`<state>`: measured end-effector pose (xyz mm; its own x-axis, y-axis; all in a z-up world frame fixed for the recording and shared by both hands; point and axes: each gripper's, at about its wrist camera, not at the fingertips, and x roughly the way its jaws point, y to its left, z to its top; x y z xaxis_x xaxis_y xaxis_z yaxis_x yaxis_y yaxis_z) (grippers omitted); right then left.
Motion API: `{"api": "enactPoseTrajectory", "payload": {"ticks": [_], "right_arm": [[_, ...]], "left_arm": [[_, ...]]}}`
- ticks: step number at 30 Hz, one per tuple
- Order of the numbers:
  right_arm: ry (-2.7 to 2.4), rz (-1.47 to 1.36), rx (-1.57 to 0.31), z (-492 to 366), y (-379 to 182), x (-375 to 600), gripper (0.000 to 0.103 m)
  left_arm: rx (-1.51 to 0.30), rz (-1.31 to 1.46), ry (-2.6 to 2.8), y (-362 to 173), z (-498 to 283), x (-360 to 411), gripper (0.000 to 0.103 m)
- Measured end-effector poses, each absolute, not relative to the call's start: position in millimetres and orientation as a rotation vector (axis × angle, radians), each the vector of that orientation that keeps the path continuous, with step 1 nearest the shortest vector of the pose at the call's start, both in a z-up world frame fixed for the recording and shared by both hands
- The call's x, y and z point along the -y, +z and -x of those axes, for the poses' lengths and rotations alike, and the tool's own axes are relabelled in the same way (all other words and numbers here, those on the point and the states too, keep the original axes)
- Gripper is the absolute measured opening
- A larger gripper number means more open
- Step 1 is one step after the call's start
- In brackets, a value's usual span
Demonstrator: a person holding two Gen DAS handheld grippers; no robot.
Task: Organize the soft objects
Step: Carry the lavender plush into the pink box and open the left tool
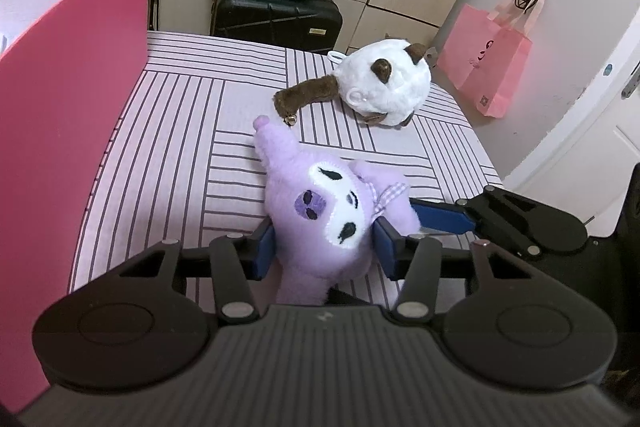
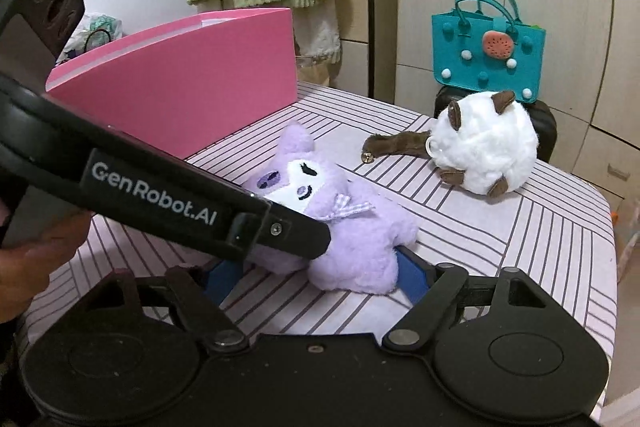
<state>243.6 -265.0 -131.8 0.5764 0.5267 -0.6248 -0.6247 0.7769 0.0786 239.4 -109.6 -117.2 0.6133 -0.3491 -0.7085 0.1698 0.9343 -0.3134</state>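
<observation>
1. Purple plush toy [image 1: 320,223] lies on the striped worktop [image 1: 168,131], beside a pink box [image 1: 72,107].
2. Left tool [image 1: 322,247] pinches its head between narrowed pads.
3. Right tool [image 2: 316,277] straddles its body, pads wide, apparently not gripping.

The pink box [image 1: 72,99] walls off the left side of the striped table [image 1: 180,115]; its tall side blocks any sideways pass there. Between that wall and the purple plush [image 1: 320,211] runs an open strip of cloth. Beyond the purple plush's ear, the white plush [image 1: 384,83] and its brown tail [image 1: 304,97] sit across the far right corner, leaving only a narrow gap. The right claw [image 2: 316,273] and left claw [image 1: 324,247] crowd the purple plush from both sides. The near right cloth [image 2: 520,247] lies open.
</observation>
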Motion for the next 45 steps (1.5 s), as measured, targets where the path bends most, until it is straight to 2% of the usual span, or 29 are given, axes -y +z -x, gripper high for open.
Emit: {"api": "enactPoseTrajectory", "payload": {"ticks": [5,17,31,45], "right_arm": [[0.593,0.085,-0.707,-225,-129,263,0.082],[0.483,0.017,-0.642,-171,-124,254,0.082],[0.491,0.09,-0.64,-125,-111,239,0.082],[0.621,0.165,-0.667,-85,-87,208,0.082]], "left_arm": [[-0.871,0.226,-0.331,-115,-230,107,0.049],[-0.866,0.158,-0.425,-101,-193,101,0.049],[-0.876,0.076,-0.49,-89,-152,92,0.049],[-0.98,0.058,-0.525,-71,-116,53,0.049]]}}
